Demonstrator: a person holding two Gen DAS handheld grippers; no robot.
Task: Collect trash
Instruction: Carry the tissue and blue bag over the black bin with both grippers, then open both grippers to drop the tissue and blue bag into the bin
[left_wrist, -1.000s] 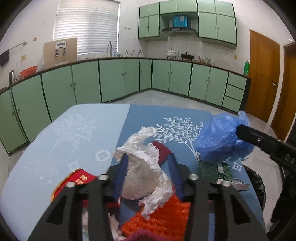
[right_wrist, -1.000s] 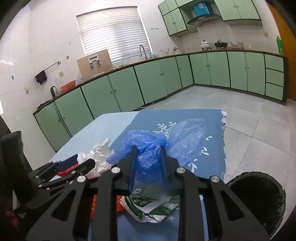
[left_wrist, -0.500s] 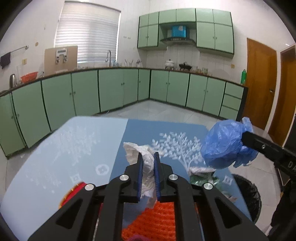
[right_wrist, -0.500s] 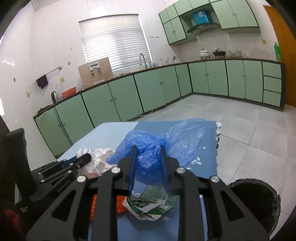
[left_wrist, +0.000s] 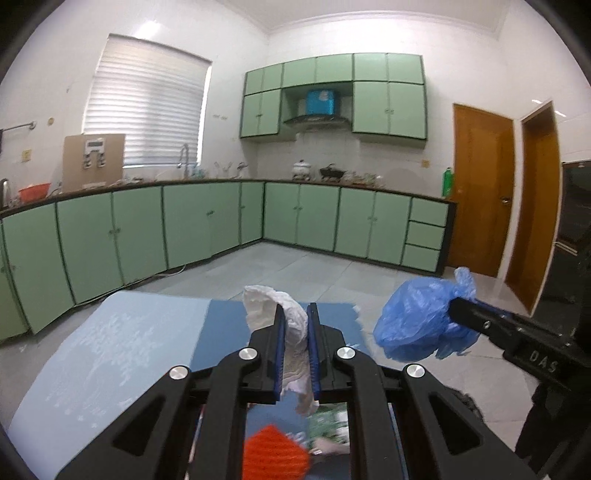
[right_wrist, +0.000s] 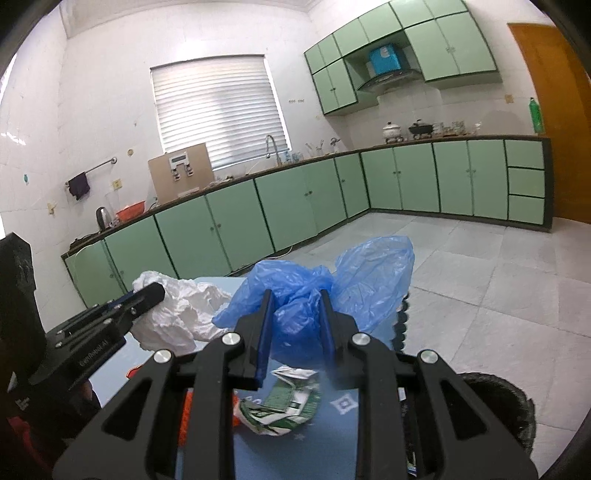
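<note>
Counter (left_wrist: 122, 350) with blue cloth carries the remaining litter; black bin (right_wrist: 517, 410) stands on the floor just beside its right edge, likely so trash can drop straight in.

Right claw (right_wrist: 293, 325) is clenched on the blue plastic bag (right_wrist: 373, 280), lifted clear of the counter, near the bin side.

Left claw (left_wrist: 294, 343) is clenched on the white crumpled paper (left_wrist: 273, 306), also raised. 2 items carried at once, 1 per claw.

Green wrapper (right_wrist: 284, 406) and orange mesh piece (left_wrist: 275, 458) lie on the counter, not yet collected.
</note>
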